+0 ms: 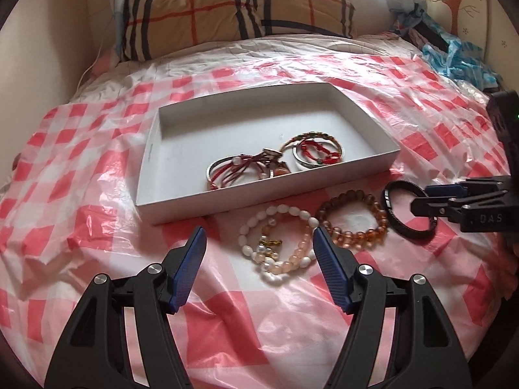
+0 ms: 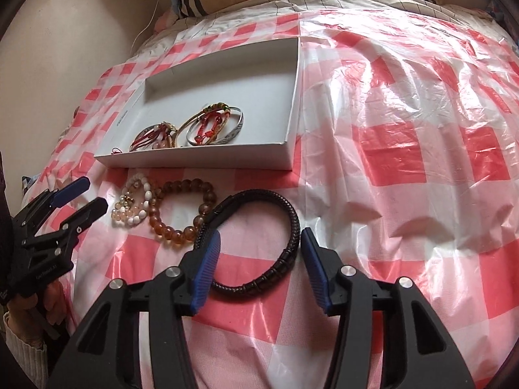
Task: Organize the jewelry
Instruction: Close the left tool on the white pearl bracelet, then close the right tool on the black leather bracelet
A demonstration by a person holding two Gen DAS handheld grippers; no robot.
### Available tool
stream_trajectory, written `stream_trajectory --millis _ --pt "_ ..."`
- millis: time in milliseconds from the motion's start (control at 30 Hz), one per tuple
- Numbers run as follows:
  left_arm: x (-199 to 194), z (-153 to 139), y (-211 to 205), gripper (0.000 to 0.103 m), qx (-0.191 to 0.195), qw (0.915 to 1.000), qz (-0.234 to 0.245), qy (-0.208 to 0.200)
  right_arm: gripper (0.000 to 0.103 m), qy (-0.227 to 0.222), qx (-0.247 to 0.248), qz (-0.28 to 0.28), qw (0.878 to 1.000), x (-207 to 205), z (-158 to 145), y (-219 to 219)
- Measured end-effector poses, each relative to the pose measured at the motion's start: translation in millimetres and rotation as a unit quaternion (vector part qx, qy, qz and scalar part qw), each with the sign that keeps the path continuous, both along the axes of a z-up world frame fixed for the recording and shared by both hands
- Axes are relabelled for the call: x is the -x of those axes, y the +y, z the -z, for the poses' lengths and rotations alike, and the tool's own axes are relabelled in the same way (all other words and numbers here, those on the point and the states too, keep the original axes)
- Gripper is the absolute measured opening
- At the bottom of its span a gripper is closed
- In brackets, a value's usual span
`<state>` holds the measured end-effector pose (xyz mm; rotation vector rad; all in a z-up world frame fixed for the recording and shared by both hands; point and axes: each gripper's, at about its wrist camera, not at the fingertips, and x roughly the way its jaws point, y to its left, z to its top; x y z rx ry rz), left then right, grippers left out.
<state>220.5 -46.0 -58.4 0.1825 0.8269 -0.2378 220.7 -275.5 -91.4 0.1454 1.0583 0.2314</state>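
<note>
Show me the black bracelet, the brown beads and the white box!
black bracelet [image 2: 293, 227]: right wrist view, on its braided right side.
brown beads [image 1: 378, 217]: left wrist view, on the right-hand beads.
white box [image 1: 227, 199]: left wrist view, on its near wall.

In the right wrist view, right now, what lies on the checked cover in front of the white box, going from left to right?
Left gripper, open → white and pink bead bracelets in a small heap → amber bead bracelet → black braided bracelet, lying between the fingers of the open right gripper.
</note>
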Motion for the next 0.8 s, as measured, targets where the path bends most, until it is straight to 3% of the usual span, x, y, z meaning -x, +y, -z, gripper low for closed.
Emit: stream_trajectory --millis 233,300,333,367,400,433,500,600,800 --pt "-23.5 9.9 -8.4 0.065 -0.053 0.9983 -0.018 -0.016 0.048 0.000 0.037 -0.005 0.999 -3.3 4.3 6.6" --pt "-32.3 19.6 -14.2 0.064 -0.072 0.9973 -0.013 0.004 0.044 -0.001 0.053 -0.013 0.999 -3.9 6.0 11.7" --pt "-35.2 25.1 -15.4 0.057 -0.076 0.9969 -0.011 0.017 0.044 -0.002 0.059 -0.015 0.998 -4.4 6.7 13.5" --pt "-37.0 28.8 -16.2 0.048 -0.074 0.9968 -0.005 0.031 0.044 -0.002 0.062 -0.016 0.998 -5.2 7.5 14.2" --pt "-37.0 30.4 -16.1 0.027 -0.061 0.9971 0.005 0.045 0.044 -0.002 0.064 -0.017 0.998 -6.0 8.0 14.5" --pt "-35.3 29.2 -14.6 0.014 -0.037 0.9974 0.016 0.060 0.044 -0.001 0.063 -0.016 0.998 -6.7 8.5 14.3" --pt "-28.3 24.2 -13.2 0.007 -0.006 0.9970 0.035 0.069 0.044 0.000 0.060 -0.015 0.998 -7.0 8.8 13.4" --pt "-10.5 13.9 -7.4 0.007 0.033 0.9949 0.059 0.074 0.044 0.000 0.056 -0.014 0.998 -7.1 8.9 12.5" --pt "-1.9 13.9 -3.2 0.007 0.023 0.9953 0.056 0.076 0.044 0.001 0.058 -0.015 0.998 -7.4 9.8 12.9"
